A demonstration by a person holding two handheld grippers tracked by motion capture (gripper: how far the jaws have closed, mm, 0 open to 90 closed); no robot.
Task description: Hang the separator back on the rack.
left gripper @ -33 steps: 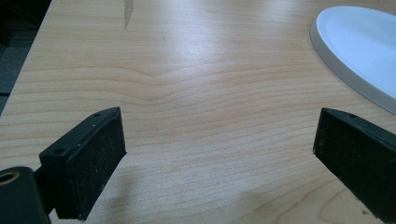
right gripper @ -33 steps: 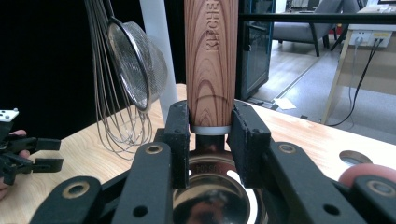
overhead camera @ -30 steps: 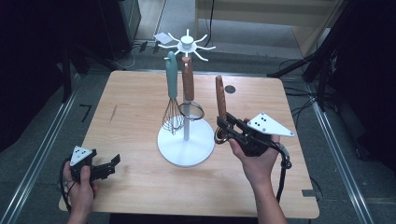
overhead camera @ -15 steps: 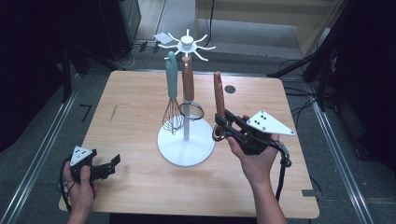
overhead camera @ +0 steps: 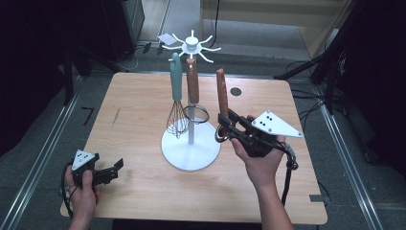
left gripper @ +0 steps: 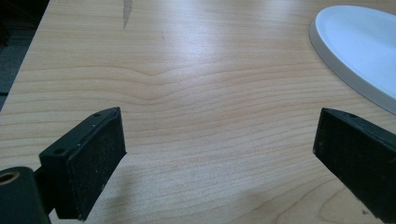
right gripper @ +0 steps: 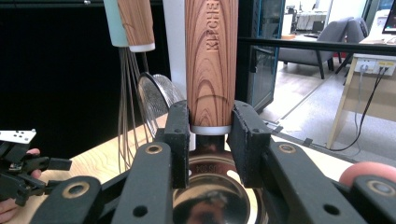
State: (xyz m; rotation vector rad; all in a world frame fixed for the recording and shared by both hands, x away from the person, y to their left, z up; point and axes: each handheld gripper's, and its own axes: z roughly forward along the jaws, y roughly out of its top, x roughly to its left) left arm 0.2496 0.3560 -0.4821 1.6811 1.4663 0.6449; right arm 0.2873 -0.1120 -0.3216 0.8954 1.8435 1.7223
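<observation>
Two grippers worked over the wooden table point(overhead camera: 134, 105): at seven o'clock the left gripper point(overhead camera: 111, 171) rested low with its jaws spread wide and nothing between them, aimed toward the white stand point(overhead camera: 190, 152) at the centre. On that stand hung a teal-handled whisk point(overhead camera: 176, 96) and a wood-handled strainer point(overhead camera: 193, 93), and at four o'clock from the pole the right gripper point(right gripper: 211, 140) clamped the lower end of an upright wood-handled utensil point(right gripper: 211, 60), its metal bowl below the pads
</observation>
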